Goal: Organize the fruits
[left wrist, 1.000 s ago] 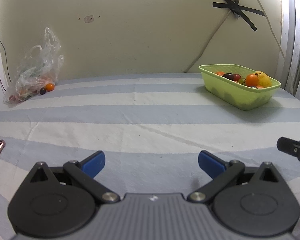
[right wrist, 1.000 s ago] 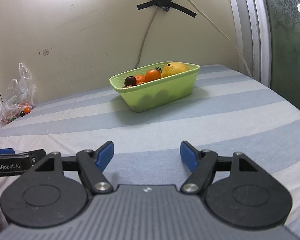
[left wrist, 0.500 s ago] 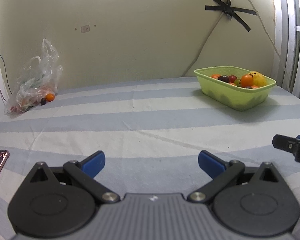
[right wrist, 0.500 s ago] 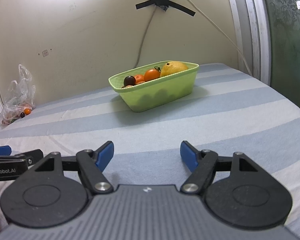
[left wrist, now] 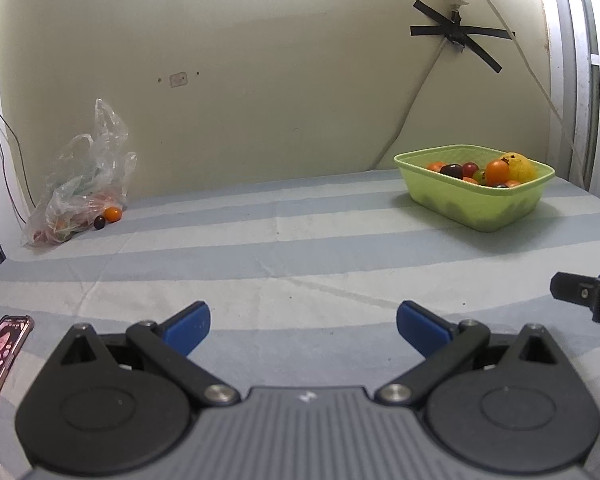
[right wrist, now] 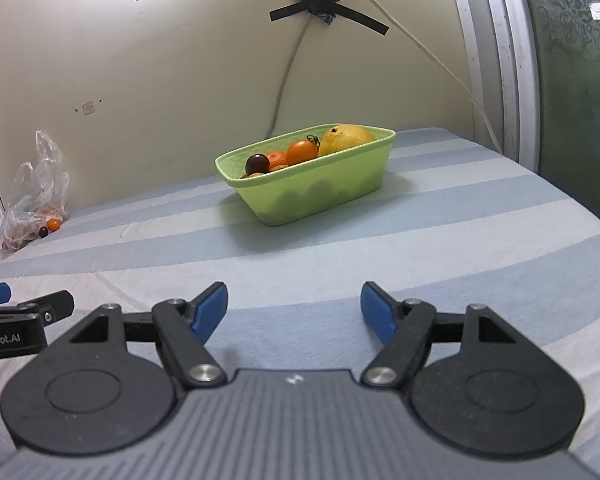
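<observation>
A light green basket (left wrist: 484,206) (right wrist: 320,192) stands at the far right of the striped cloth, holding a yellow citrus (right wrist: 346,138), orange tomatoes (right wrist: 302,151) and dark round fruits (right wrist: 257,164). At the far left lies a clear plastic bag (left wrist: 82,184) (right wrist: 32,196) with an orange fruit (left wrist: 112,213) and a dark fruit (left wrist: 99,222) at its mouth. My left gripper (left wrist: 302,330) is open and holds nothing, low over the near cloth. My right gripper (right wrist: 293,308) is open too, with nothing between its blue pads, facing the basket from a distance.
A phone (left wrist: 0,360) in a pink case lies at the near left edge. A taped cable (right wrist: 292,60) runs down the wall behind the basket. A window frame (right wrist: 512,64) stands to the right. The striped cloth (left wrist: 280,240) stretches between bag and basket.
Both views have tilted slightly upward, so basket and bag sit lower in frame. Both grippers stay open and nothing was picked up.
</observation>
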The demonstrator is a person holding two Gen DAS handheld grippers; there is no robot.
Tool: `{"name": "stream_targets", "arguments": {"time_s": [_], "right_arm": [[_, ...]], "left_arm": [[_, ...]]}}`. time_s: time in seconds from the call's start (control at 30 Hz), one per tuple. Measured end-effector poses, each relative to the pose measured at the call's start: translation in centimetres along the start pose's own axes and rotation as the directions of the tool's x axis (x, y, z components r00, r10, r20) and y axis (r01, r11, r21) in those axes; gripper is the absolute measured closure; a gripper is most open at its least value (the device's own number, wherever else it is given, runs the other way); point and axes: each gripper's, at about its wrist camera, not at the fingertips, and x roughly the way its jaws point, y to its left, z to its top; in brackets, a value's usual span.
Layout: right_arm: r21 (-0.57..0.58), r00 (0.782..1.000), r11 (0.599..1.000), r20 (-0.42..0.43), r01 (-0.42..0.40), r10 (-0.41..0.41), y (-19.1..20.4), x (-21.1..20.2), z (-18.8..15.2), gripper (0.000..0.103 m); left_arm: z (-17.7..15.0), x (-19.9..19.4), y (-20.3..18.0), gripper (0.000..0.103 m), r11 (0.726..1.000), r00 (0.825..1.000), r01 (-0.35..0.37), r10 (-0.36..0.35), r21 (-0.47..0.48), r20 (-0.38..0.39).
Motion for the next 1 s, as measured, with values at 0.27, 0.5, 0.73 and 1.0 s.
{"name": "stream_targets", "arguments": {"time_s": [0.27,0.5,0.73,1.0], "right_arm": [[0.000,1.000,1.000,0.000,0.000,0.000,0.01,-0.02,-0.01,0.028],[0.000,1.000,1.000,0.000,0.001,-0.001,0.05,-0.05,0.00,0.027],[-0.001,1.000,1.000,0.000,0.000,0.000,0.05,-0.03,-0.02,0.027],[-0.001,1.000,1.000,0.001,0.000,0.000,0.05,-0.05,-0.03,0.027]], "left_arm": [[-0.16,0.18,-0.12,0.000,1.000,1.000,0.003,-0.003,0.007,-0.013],[-0.36,0.28,-0.56,0.000,1.000,0.999,0.017,-0.016,0.020,-0.027],[-0.43,0.13,-0.79,0.000,0.999,0.999,0.035,-0.034,0.024,-0.037],[-0.47,0.19,-0.92,0.000,0.997,0.996,0.072,-0.071,0.019,-0.054]]}}
